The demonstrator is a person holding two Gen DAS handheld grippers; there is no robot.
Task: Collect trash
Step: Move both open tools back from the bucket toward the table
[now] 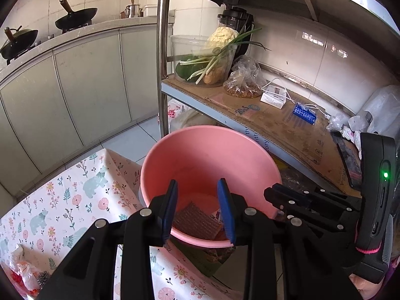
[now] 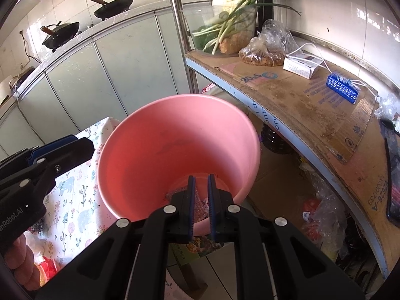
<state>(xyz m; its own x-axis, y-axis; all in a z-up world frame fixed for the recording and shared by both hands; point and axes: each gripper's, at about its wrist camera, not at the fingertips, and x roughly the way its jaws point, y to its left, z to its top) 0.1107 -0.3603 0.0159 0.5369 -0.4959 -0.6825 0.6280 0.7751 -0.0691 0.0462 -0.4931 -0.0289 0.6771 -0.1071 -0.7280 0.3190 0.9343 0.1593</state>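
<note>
The pink basin (image 1: 205,155) serves as the bin, standing just off the corner of the table, and both grippers hang over its near rim, pointing down into it. The collected trash, a brownish mesh-patterned wrapper (image 1: 197,220) with a scrap of paper beside it, lies on the basin's bottom.

The left gripper (image 1: 197,182) has its jaws about halfway apart with nothing between them. The right gripper (image 2: 201,177) has its jaws drawn almost together, only a thin slit showing, and nothing appears pinched there.

The step in hand looks like clearing the basin to fetch the next piece. To do it well, each gripper should rise straight out so no finger catches the thin rim and tips the basin, which looks light. The 2 tools sit close side by side, so they should part before either swings toward the table. The right gripper's jaws would need to spread before it reaches for anything.

More trash seems to wait on the table: a crumpled red and white plastic wrapper (image 1: 25,272) at the lower left edge. Thin film like that will likely slip, so a pinch on a bunched fold is safer.

The table wears a floral tablecloth (image 1: 75,200) with bears. Pale cabinets (image 1: 87,87) run under a counter holding 2 woks (image 1: 76,17). A metal shelf lined with cardboard (image 1: 287,125) carries a clear tub of vegetables (image 1: 200,57).
</note>
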